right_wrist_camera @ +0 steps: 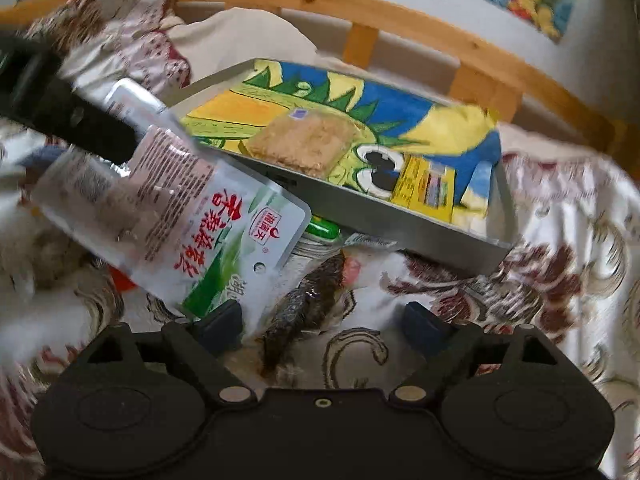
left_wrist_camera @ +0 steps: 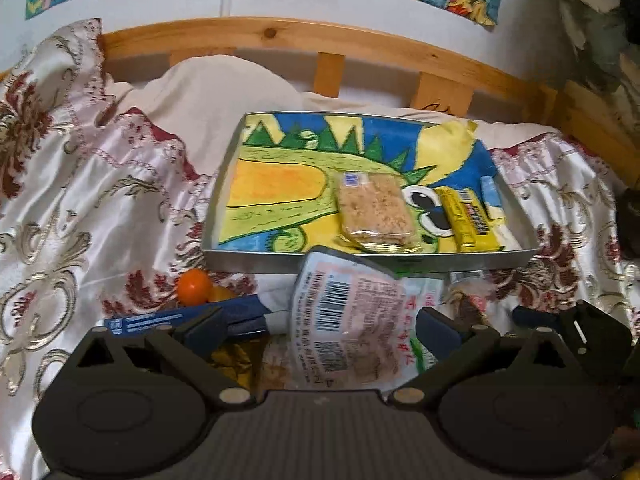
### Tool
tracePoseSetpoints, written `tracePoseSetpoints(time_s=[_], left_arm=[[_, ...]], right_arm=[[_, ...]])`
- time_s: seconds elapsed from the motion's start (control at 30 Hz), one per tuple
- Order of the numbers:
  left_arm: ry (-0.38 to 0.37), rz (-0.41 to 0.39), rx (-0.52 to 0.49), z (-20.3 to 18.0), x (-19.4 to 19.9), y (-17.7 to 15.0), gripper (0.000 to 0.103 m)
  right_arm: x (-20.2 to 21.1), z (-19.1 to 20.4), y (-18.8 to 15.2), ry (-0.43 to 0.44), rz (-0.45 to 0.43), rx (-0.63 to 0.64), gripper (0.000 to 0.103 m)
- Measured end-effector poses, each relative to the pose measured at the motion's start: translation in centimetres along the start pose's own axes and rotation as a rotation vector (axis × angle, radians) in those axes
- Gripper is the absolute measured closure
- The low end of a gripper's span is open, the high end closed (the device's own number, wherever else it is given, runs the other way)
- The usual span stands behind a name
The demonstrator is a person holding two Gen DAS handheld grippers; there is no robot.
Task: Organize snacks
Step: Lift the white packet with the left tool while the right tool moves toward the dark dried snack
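Bed with snacks, seen from both wrist cameras. A satin bedspread, glossy and creased, with maroon and gold scrollwork, covers the bed. Behind it run a pine rail and a cream cloth mound.

On the bedspread sits a shallow rectangular metal tray, grey and matte, lined with a crayon drawing of a green spiked creature. Three snacks lie in the tray's near right part:
- a grainy beige cake in clear film;
- just beside it, a long yellow packet;
- beyond that, a slim pale-blue packet.

The left claw stands wide open. A flat plastic pouch, pink and white with barcodes, lies between its fingers. The pouch is close against the right-hand finger and clear of the other one, just in front of the tray. From the right wrist the pouch shows red lettering, a green corner and a silvery top, which the black left claw partly crosses. Whether the pouch rests on the heap beneath it cannot be told.

The right claw is open and grips nothing. A dark, wrinkled fish-like item in clear wrap lies between its fingers.

A round orange fruit and a navy packet are partly hidden by the left claw. The right view is motion-blurred, so its small print is unreadable.
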State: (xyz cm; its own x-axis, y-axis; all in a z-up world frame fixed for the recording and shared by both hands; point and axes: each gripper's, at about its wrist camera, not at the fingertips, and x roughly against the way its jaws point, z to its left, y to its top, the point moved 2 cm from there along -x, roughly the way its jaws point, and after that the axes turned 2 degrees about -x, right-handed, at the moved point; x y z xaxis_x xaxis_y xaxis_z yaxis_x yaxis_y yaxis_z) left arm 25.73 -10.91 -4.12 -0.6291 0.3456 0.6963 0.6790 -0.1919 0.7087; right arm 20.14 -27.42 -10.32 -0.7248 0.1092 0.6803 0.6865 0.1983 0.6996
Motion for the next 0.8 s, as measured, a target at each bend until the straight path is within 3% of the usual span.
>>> tracePoseSetpoints(time_s=[0.13,0.33,0.5,0.57,0.73,0.8], left_arm=[[-0.039,0.022,-0.012,-0.6,0.0,-0.2,0.007],[-0.103,0.040,-0.066,-2.7,1.1,-0.6,0.009],[-0.154,0.065,-0.111,-4.7,1.7,-1.0,0.009],[-0.139,0.060,-0.145,-5.3,1.9,-1.2,0.009],[-0.064,0.021,-0.313,-5.9,2.0,-0.6,0.002],[-0.052,0.025,-0.415,-6.2,1.6,-0.3,0.001]], right_arm=[[0.6,-0.9,0.0,-0.004,0.021,-0.015,0.028],[2.2,-3.6,-0.6,0.023,0.044,-0.071,0.035],[3.0,-6.5,-0.9,0.066,0.082,-0.145,0.034],[3.5,-7.3,-1.0,0.069,0.073,-0.167,0.032],[3.9,-8.1,-0.3,0.084,0.012,-0.188,0.019],[3.8,-8.0,-0.1,0.121,0.000,-0.181,0.018]])
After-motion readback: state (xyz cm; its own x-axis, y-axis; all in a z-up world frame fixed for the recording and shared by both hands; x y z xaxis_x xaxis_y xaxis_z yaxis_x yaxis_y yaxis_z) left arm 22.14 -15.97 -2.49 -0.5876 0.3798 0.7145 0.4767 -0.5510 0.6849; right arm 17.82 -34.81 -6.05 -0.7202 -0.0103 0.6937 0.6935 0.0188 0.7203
